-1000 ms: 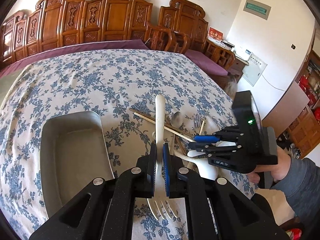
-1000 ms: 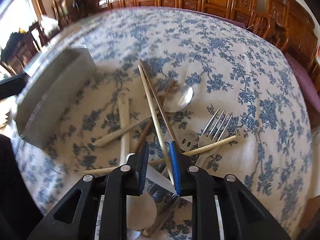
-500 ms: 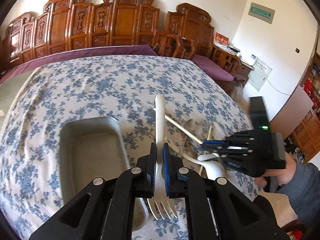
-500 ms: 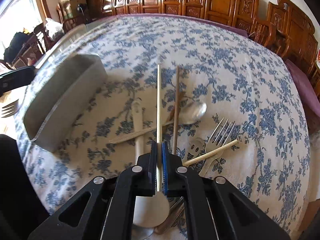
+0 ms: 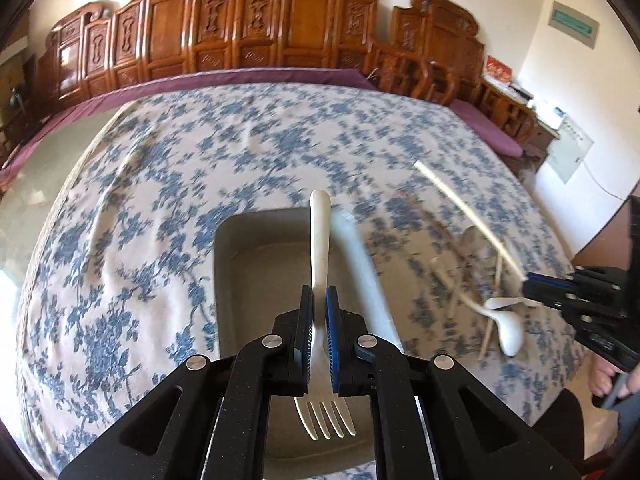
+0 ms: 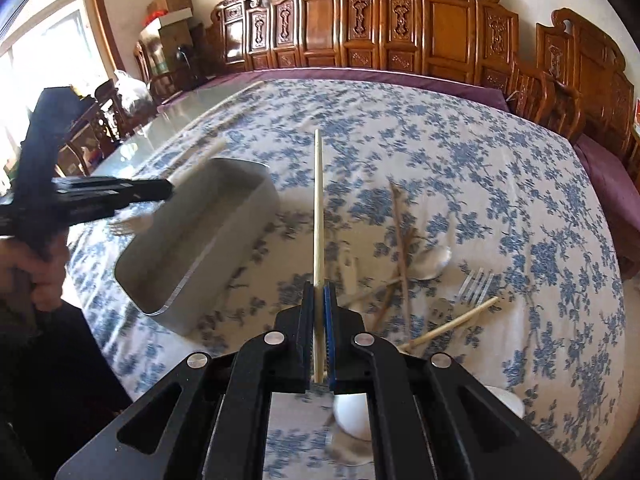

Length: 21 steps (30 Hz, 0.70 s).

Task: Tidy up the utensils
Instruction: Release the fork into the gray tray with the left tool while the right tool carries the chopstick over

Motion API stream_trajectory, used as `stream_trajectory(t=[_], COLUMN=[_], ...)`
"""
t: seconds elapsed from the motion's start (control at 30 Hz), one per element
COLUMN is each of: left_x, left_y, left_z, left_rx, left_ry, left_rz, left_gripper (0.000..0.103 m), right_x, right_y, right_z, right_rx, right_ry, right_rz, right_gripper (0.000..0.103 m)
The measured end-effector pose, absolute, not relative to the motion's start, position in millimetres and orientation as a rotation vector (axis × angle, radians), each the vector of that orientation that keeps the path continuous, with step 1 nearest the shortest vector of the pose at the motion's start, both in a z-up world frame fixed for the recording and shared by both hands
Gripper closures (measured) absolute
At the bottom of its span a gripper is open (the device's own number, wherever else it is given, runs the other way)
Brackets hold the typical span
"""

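Observation:
My left gripper point(image 5: 319, 300) is shut on a cream-handled fork point(image 5: 320, 236), handle pointing away, tines toward the camera. It hangs over the grey tray point(image 5: 256, 280). From the right wrist view the same left gripper point(image 6: 166, 190) shows above the tray point(image 6: 236, 208). My right gripper point(image 6: 319, 294) is shut on a pale wooden chopstick point(image 6: 318, 200), lifted off the table and pointing away; in the left wrist view that right gripper point(image 5: 530, 280) holds the chopstick point(image 5: 464, 212) at the right. More utensils lie on the cloth: a metal fork point(image 6: 474, 288), a metal spoon point(image 6: 434, 262), another chopstick point(image 6: 452, 326), a white spoon point(image 5: 508, 328).
A blue-flowered tablecloth point(image 5: 200, 152) covers the table. Carved wooden chairs point(image 6: 400, 20) line the far side. A person's hand point(image 6: 36, 264) holds the left gripper at the table's near-left edge. A white bowl-like piece point(image 6: 352, 416) sits under the right gripper.
The right gripper closed on the pale chopstick and lifted it off the pile. The left gripper carried the fork leftward until it hung over the grey tray.

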State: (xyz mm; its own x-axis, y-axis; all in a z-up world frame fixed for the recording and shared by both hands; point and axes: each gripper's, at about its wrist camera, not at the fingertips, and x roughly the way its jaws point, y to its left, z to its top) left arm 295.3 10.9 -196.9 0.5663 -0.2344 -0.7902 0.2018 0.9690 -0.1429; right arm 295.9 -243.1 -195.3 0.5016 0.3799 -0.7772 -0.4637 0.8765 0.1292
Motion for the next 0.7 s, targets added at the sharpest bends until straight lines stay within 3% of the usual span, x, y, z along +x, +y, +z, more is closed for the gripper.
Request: stream_trajectory(t=[0.43,0.7], left_x=[308.8,306.6], left_y=[19.2,27.2], left_z=[-232.0,-225.9], left_rx=[-0.051,-0.056], left_ry=[1.023,0.996], left_rz=[-0.211,-0.202], left_gripper=[0.097,0.097], right_x=[281.3,275.8], right_y=[-203.9,-185.2], right_z=[-191.5,-193.0], right_rx=[-0.085,-0.073], right_ry=[0.922,0.94], right_rz=[0.547,0.553], right_gripper=[0.097,0.097])
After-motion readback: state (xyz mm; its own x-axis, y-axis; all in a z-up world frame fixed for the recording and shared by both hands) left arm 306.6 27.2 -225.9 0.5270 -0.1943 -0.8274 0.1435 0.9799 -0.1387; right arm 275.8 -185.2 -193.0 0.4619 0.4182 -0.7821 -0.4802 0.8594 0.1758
